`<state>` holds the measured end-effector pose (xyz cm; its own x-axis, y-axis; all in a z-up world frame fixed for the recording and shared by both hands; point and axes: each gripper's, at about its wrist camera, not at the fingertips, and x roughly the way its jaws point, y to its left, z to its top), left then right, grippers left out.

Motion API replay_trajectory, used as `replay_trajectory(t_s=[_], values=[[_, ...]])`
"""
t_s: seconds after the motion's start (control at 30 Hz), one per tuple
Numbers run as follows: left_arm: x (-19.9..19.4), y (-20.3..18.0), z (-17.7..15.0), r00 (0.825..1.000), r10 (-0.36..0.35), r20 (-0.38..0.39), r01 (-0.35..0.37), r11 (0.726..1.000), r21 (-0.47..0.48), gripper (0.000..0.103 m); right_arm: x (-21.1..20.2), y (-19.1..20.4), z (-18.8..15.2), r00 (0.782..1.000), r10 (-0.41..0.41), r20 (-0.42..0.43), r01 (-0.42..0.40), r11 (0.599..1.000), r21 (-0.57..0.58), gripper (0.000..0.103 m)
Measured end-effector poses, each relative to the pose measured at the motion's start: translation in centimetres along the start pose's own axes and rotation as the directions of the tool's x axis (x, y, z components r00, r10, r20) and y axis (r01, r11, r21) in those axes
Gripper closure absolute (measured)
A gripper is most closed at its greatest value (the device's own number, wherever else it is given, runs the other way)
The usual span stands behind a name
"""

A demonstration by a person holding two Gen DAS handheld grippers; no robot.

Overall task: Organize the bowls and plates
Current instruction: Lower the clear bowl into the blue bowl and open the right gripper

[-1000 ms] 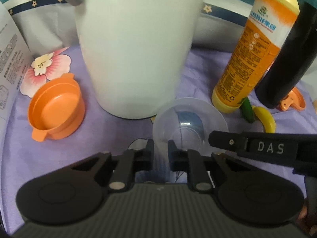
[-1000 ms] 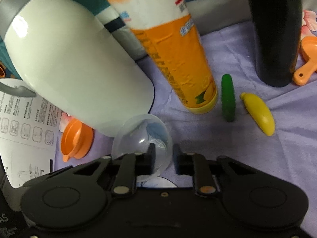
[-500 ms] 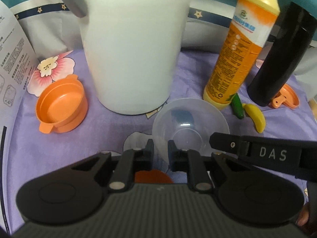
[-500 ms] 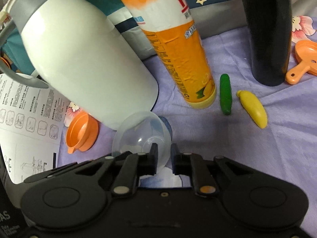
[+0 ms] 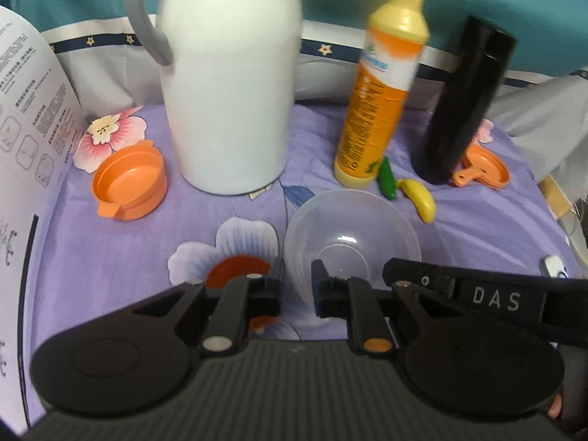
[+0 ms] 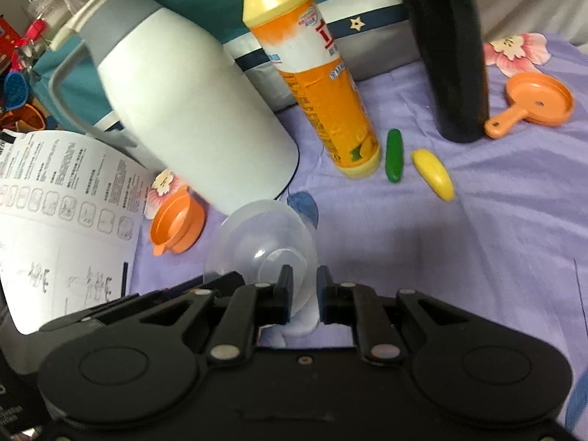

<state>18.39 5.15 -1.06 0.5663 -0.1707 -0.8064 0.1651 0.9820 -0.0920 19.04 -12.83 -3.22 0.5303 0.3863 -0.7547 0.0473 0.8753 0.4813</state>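
A clear plastic bowl [image 5: 352, 231] is held above the purple flowered cloth. My left gripper [image 5: 297, 279] is shut on its near rim. My right gripper [image 6: 304, 286] is shut on the opposite rim, and the bowl [image 6: 264, 242] looks tilted in the right wrist view. The right gripper's black body [image 5: 477, 294] shows at the lower right of the left wrist view. A small orange bowl [image 5: 128, 183] sits on the cloth to the left; it also shows in the right wrist view [image 6: 176, 224]. An orange lid with a handle [image 5: 481, 171] lies at the far right.
A big white thermos [image 5: 228, 84], an orange detergent bottle [image 5: 382, 92] and a black flask [image 5: 463, 103] stand behind. A toy cucumber [image 5: 387, 183] and banana [image 5: 419, 200] lie near the bottle. A printed sheet [image 5: 25, 147] stands at the left. A red-orange disc [image 5: 235, 272] lies under the left finger.
Both grippers have drawn back and up from the thermos with the clear bowl held between them. More of the cloth and the red-orange disc show now.
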Motion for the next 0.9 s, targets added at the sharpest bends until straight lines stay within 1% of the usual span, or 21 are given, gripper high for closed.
replay_trajectory(t_s=[0.27, 0.43, 0.63, 0.7, 0.73, 0.9], values=[[-5.0, -1.5, -3.3, 1.000, -0.018, 0.019, 0.018, 1.000, 0.009, 0.089, -4.7, -0.5, -4.2, 1.000, 0.021, 0.005, -0.021, 1.000, 0.016, 0.089], [-7.7, -2.3, -6.2, 0.999, -0.030, 0.015, 0.029, 1.000, 0.011, 0.089, -7.6, -0.9, -7.0, 1.000, 0.027, 0.000, -0.027, 0.999, 0.016, 0.089], [-10.2, -3.1, -9.7, 0.999, -0.042, 0.002, 0.042, 0.999, -0.007, 0.089, -11.1, -1.2, -10.6, 1.000, 0.021, -0.007, -0.021, 1.000, 0.012, 0.089], [-11.0, -3.2, -10.8, 0.999, -0.050, -0.004, 0.050, 0.999, -0.011, 0.089, -11.9, -1.3, -11.4, 1.000, 0.020, -0.007, -0.020, 1.000, 0.012, 0.089], [-11.3, -3.3, -11.3, 0.999, -0.052, -0.006, 0.052, 0.999, -0.009, 0.088, -12.2, -1.4, -11.8, 1.000, 0.006, -0.027, -0.006, 1.000, 0.022, 0.089], [-12.7, -3.7, -13.8, 0.998, -0.055, -0.019, 0.055, 0.998, -0.001, 0.087, -14.2, -1.7, -14.2, 0.999, 0.009, -0.034, -0.009, 1.000, 0.011, 0.089]])
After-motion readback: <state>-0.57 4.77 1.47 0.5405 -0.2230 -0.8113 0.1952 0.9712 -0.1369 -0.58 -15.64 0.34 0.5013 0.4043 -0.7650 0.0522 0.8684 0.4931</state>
